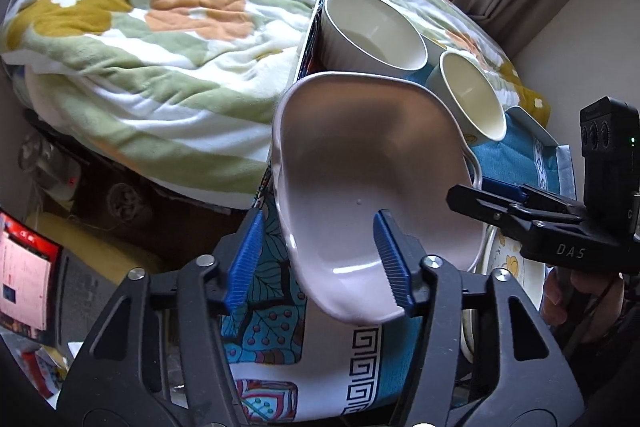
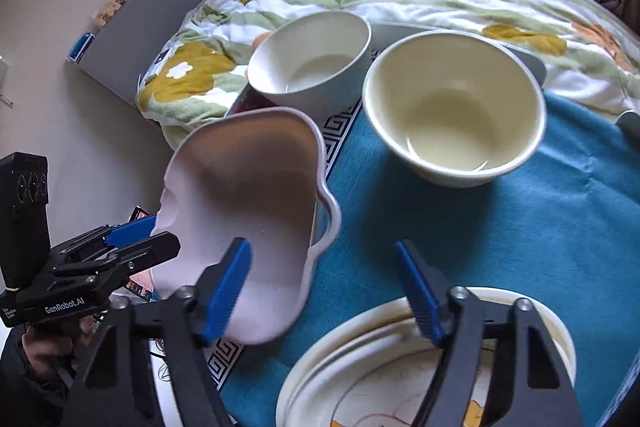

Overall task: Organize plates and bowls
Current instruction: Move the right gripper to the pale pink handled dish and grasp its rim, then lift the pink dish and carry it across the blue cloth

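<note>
A pale pink, wavy-edged ceramic dish point(image 1: 360, 171) is tilted steeply, its near rim lifted off the teal patterned cloth on the tabletop point(image 2: 500, 227). In the left wrist view, the left gripper point(image 1: 320, 259) straddles that near rim with its blue ribbed fingers point(image 1: 390, 259) one inside and one outside the wall; whether the pads actually press on it cannot be told, though the dish's tilt suggests it is borne by them. In the right wrist view, the right gripper point(image 2: 326, 291) stands with its fingers at a moderate spread and nothing between them, poised above the stack of cream plates with a yellow flower print point(image 2: 360, 359) at the near edge.

Behind the dish stand a white ribbed ceramic bowl point(image 2: 310, 61) and, to its right, a cream ceramic bowl point(image 2: 454, 107), both upright and empty, close together. A floral quilt point(image 1: 132, 39) on a bed lies beyond.

Judgement: the step in hand is lifting the pink dish to join it to like pieces. The next move calls for a confirmed grip on the rim, then a level carry clear of the two bowls and the plate stack.
</note>
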Tool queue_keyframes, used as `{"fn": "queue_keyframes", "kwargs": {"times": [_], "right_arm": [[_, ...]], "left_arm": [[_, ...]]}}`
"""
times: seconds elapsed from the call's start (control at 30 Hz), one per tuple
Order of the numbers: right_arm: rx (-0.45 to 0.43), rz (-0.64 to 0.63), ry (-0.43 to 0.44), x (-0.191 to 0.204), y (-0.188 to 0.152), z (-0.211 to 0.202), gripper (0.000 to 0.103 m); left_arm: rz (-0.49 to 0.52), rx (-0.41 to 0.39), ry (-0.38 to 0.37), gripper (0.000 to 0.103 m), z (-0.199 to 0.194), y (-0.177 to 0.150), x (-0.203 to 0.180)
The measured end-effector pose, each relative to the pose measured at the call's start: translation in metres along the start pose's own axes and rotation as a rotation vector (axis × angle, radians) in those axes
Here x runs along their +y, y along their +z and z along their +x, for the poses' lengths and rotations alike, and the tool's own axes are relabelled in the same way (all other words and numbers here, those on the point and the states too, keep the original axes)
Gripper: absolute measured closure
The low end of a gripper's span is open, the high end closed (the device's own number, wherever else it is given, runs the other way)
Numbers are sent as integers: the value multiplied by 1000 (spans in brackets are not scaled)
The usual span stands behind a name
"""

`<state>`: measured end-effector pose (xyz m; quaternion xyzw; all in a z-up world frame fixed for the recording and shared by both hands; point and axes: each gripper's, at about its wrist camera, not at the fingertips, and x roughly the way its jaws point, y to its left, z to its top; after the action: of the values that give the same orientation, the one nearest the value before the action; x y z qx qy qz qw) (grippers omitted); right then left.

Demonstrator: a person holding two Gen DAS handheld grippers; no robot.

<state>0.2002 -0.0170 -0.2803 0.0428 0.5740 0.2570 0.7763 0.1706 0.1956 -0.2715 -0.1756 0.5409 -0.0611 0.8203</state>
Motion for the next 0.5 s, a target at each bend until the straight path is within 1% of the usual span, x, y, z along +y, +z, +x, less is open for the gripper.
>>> {"fn": "queue_keyframes", "kwargs": {"times": [0.03,0.07,0.1,0.13,0.17,0.2,0.23,0.27,0.3,0.33,0.43,0.5], "right_arm": [[5,0,3,1,0,3,46],[11,-3,6,2,0,6,47],[15,-5,8,3,2,9,52],[18,-7,11,5,3,10,60],[20,-10,17,6,3,12,64],[24,-14,19,7,3,14,72],[27,-16,19,8,3,15,76],[27,-18,15,9,3,16,77],[26,-23,4,10,4,17,79],[22,-25,-7,11,4,17,81],[19,-17,-16,8,4,17,87],[17,-16,-16,7,4,17,87]], "left_arm": [[0,6,-4,53,3,2,2],[0,9,-5,53,6,3,3],[1,12,-6,56,7,3,4],[2,17,-11,64,9,3,5],[1,21,-17,68,11,4,6],[0,22,-19,75,12,4,6],[2,22,-16,79,13,4,6],[12,18,-1,81,13,5,6],[20,13,15,85,13,5,5],[25,9,26,88,13,6,5],[27,3,29,90,12,7,6],[37,-6,40,91,11,7,5]]}}
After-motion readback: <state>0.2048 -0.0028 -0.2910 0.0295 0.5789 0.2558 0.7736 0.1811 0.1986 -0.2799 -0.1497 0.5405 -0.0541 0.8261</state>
